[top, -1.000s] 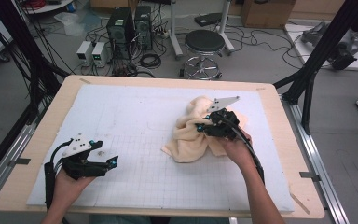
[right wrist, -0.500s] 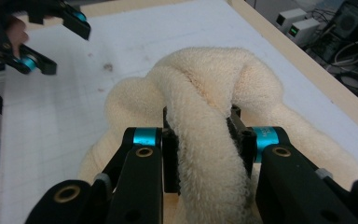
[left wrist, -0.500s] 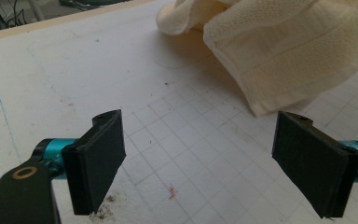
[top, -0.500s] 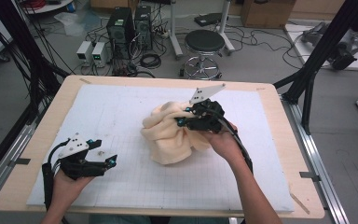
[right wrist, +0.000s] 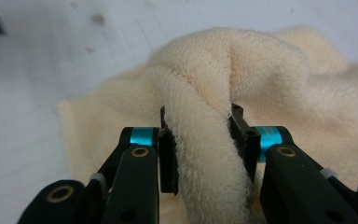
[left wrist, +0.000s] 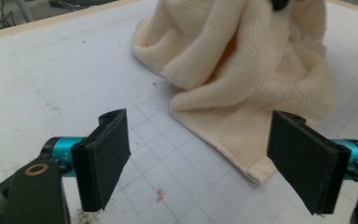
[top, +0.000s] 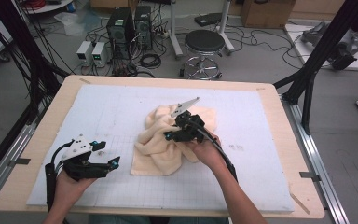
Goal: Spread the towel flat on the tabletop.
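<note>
A cream towel (top: 161,151) lies crumpled on the white grid mat (top: 98,109), near its middle. My right gripper (top: 168,137) sits on top of it, shut on a raised fold of the towel (right wrist: 205,182), with both pads pressing into the pile; its jaws have just been opening slightly with the fold still between them. My left gripper (top: 113,164) rests low at the mat's front left, open. Its jaws have just been closing a little with nothing between them. In the left gripper view the towel's near corner (left wrist: 256,172) lies just ahead of the left gripper (left wrist: 200,158), apart from the pads.
The mat covers a wooden table (top: 272,93) with a bare rim all round. Behind the table are a round stool (top: 204,42), computer cases (top: 121,28) and cables on the floor. Black frame posts (top: 317,60) stand at the right.
My right gripper has moved left and toward the near side, dragging the towel's fold with it, so the towel is bunched further left. The left hand has stayed put.
</note>
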`<state>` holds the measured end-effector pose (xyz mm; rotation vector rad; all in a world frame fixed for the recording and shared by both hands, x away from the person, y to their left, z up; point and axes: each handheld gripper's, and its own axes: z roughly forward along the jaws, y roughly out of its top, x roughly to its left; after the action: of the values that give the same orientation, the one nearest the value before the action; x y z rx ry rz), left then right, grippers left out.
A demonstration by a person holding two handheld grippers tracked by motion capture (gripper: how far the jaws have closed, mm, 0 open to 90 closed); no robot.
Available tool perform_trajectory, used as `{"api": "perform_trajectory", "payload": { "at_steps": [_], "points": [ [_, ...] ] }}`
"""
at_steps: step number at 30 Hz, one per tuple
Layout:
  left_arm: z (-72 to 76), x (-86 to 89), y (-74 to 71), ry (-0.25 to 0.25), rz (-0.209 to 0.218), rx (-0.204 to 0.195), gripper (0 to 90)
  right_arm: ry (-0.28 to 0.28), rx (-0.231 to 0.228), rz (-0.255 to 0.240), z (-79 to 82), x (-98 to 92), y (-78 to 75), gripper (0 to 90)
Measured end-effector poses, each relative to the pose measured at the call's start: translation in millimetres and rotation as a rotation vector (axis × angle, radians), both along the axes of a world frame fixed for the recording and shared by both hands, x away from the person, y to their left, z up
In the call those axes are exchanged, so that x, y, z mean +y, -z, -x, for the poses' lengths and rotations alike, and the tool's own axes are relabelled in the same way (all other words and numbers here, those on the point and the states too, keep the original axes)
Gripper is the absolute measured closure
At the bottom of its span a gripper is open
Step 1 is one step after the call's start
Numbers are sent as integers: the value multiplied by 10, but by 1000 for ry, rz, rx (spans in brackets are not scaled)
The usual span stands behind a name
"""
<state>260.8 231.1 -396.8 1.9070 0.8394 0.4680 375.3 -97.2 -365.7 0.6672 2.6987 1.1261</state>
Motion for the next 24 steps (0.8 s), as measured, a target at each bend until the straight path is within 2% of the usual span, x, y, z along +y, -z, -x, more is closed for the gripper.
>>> {"api": "perform_trajectory", "payload": {
  "at_steps": [1, 4, 6, 7, 10, 11, 14, 17, 18, 20, 24],
  "points": [
    [-14, -32, 11, 7, 0, 6, 230, 25, 13, -13, -55, -53, 108, 655],
    [-74, -130, 36, 37, -23, 21, 237, 39, 23, -56, -76, -109, 137, 600],
    [-112, -198, 45, 67, -41, 36, 252, 36, 3, -71, -58, -134, 109, 515],
    [-127, -232, 47, 83, -42, 39, 264, 43, -27, -81, -7, -157, 58, 414],
    [-153, -329, 57, 132, -59, 42, 294, 47, -41, -106, 50, -222, 4, 379],
    [-164, -360, 70, 146, -69, 47, 313, 62, -56, -127, 123, -309, -44, 338],
    [-209, -448, 131, 180, -98, 69, 331, 71, -74, -149, 209, -410, -89, 320],
    [-259, -530, 207, 204, -149, 94, 367, 83, -131, -164, 376, -595, -137, 324],
    [-273, -546, 223, 211, -160, 98, 401, 83, -136, -183, 485, -732, -124, 355],
    [-302, -590, 265, 220, -179, 111, 416, 82, -142, -190, 536, -791, -102, 370],
    [-352, -653, 344, 225, -221, 158, 514, 56, -145, -163, 737, -956, 20, 503]
  ]
}}
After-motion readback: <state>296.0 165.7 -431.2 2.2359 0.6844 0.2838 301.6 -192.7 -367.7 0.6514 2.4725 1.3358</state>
